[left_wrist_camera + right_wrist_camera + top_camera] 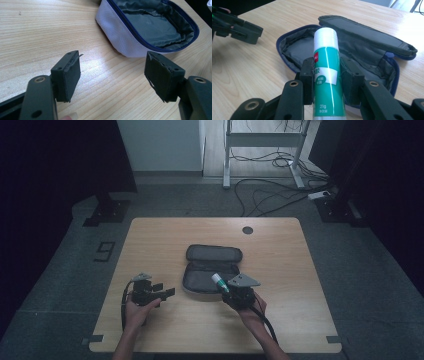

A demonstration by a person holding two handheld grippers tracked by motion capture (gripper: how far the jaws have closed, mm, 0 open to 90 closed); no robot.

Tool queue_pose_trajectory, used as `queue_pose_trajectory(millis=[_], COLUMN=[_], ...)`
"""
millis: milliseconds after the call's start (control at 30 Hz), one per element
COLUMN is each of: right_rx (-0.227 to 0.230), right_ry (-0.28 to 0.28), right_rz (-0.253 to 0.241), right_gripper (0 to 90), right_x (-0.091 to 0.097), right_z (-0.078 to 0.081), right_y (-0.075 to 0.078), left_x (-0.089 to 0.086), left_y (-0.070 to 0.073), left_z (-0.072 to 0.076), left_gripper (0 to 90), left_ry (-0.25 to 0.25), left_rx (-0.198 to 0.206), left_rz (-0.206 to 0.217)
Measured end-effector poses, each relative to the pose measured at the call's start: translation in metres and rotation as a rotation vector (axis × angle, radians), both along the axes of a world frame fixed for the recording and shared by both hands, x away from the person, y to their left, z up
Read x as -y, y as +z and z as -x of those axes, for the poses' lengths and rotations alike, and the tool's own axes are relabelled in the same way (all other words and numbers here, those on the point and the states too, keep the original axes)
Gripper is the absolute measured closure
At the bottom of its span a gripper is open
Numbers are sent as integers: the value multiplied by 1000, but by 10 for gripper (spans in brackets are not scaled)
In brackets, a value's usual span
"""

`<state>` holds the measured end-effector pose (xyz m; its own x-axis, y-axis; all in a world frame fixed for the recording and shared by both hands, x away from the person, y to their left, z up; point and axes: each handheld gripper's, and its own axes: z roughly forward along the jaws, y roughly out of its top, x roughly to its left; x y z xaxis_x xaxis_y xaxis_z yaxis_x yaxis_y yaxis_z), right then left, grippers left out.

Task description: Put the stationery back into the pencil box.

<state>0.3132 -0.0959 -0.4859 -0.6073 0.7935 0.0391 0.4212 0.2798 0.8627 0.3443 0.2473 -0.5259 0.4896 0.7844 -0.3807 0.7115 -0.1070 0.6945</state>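
glue stick (325,75) base cut off at frame edge; "21g" read, other print illegible | clamped by right gripper (326,82), pencil case (367,50) at 12 | left gripper (112,75) wide apart, nothing held

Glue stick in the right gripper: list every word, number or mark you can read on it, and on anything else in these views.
"21g": near the base of the glue stick, held in the right gripper.
Small red logo by its white cap: too small to read.
Chinese characters on its white band and under "21g": too blurred to read.
"9": mark on the floor, left of the table.
Pouch: no text.
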Motion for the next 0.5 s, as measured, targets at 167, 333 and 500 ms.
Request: queue_pose_trajectory(millis=[167,333,500], right_rx=[-3,-7,-11], right_ry=[-13,-32,-44], right_rz=[5,1,4], right_gripper=[648,647,647], right_x=[1,1,1], right_z=[-8,-15,-22], right_y=[1,1,1], left_x=[0,1,1], left_y=[-1,-1,-1], left_z=[0,0,0], left_gripper=[291,291,292], left_ry=[-1,-4,0], left_rx=[-4,-7,-3], left_rz=[0,1,1])
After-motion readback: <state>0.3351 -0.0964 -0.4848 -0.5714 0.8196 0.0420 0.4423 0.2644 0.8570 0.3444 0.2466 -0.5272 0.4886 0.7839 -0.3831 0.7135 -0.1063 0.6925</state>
